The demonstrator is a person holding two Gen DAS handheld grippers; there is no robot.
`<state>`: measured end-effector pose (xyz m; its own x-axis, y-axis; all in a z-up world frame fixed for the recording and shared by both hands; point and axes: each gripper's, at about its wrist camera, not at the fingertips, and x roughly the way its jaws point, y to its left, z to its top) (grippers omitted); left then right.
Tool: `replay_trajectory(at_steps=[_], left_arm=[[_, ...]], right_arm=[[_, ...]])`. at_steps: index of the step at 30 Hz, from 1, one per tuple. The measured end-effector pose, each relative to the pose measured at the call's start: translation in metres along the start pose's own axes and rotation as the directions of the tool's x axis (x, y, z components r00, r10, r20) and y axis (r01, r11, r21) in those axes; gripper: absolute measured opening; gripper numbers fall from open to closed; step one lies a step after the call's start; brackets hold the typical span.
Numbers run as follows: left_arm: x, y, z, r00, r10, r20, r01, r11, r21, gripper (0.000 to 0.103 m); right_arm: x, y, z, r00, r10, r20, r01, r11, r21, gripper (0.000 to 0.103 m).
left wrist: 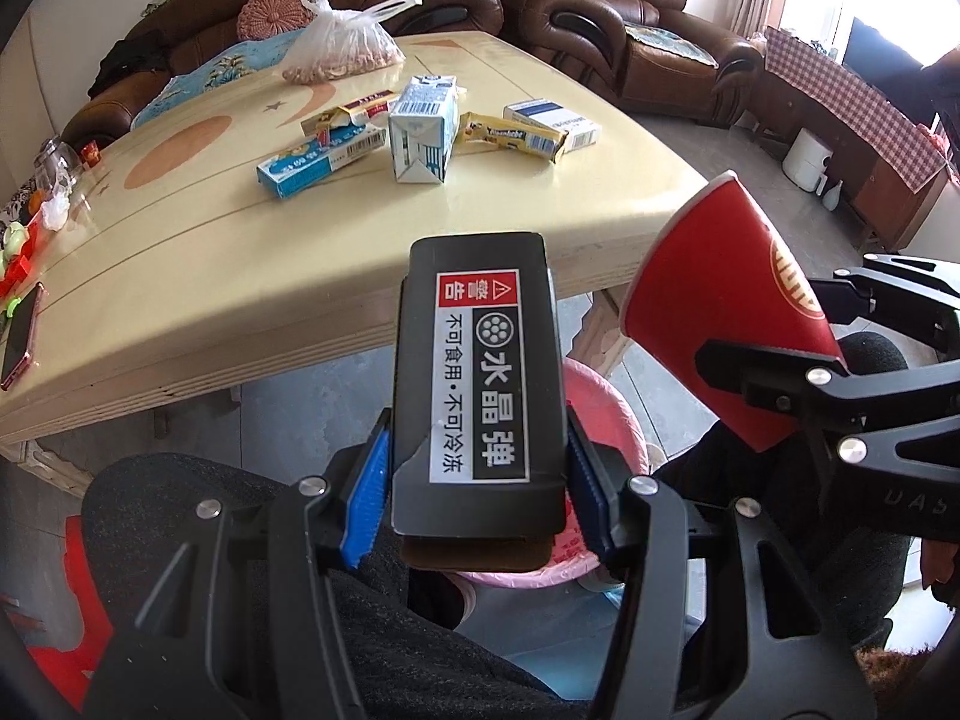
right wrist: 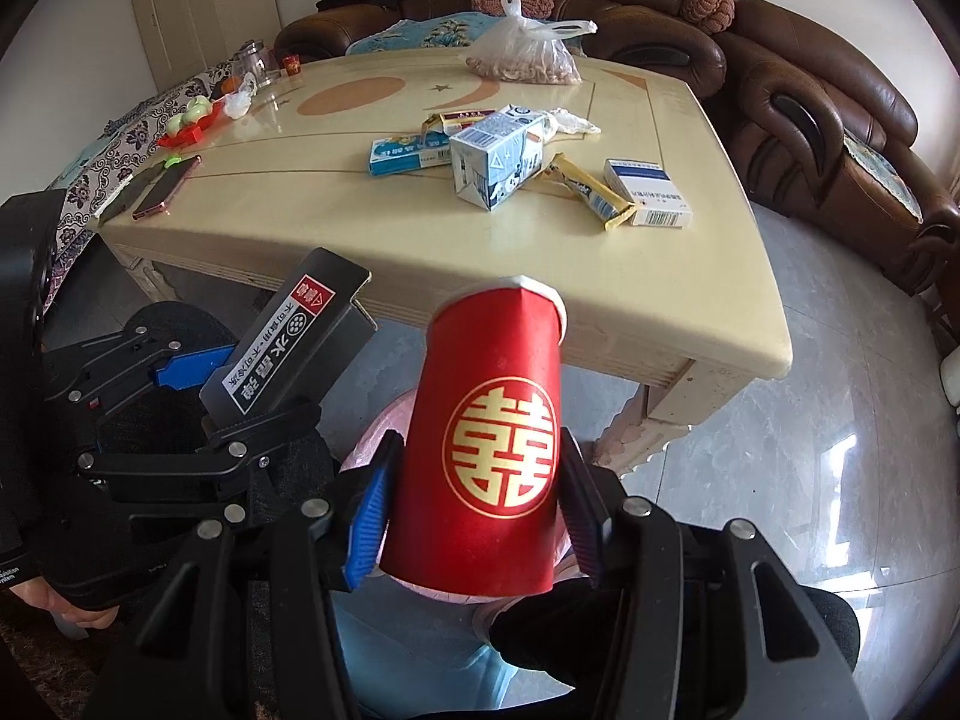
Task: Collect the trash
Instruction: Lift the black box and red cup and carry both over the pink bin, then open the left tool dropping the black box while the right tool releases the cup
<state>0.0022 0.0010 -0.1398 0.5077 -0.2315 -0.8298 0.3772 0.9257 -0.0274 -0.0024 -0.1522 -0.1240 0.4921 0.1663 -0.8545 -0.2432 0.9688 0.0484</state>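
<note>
Carton (left wrist: 422, 131) on table (left wrist: 240, 252), sofa (left wrist: 600, 12) behind.

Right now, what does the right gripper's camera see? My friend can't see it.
The right gripper holds a red paper cup above a pink bin. To its left, the left gripper holds a black box; behind them, cartons and wrappers lie on a cream table.

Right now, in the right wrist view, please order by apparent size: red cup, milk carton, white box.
1. red cup, largest, though nearest the camera
2. milk carton
3. white box, smallest
</note>
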Motion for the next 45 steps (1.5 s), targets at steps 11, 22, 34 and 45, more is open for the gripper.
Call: replay_trajectory(at_steps=[11,22,34,45], left_arm=[[0.059,0.005,-0.011,0.988,-0.053,-0.145,0.048,0.998,-0.040,0.052],[0.116,0.011,-0.021,0.958,-0.084,-0.273,0.064,0.995,-0.082,0.052],[0.179,0.021,-0.033,0.897,-0.138,-0.421,0.086,0.986,-0.141,0.052],[0.234,0.029,-0.046,0.809,-0.178,-0.561,0.065,0.975,-0.214,0.052]], right_arm=[[0.059,-0.011,-0.010,0.996,0.014,-0.083,-0.009,0.998,0.061,0.050],[0.117,-0.026,-0.018,0.987,0.028,-0.157,-0.005,0.990,0.143,0.050],[0.187,-0.040,-0.036,0.960,0.060,-0.273,-0.005,0.980,0.199,0.050],[0.235,-0.050,-0.047,0.930,0.081,-0.358,-0.001,0.976,0.218,0.050]])
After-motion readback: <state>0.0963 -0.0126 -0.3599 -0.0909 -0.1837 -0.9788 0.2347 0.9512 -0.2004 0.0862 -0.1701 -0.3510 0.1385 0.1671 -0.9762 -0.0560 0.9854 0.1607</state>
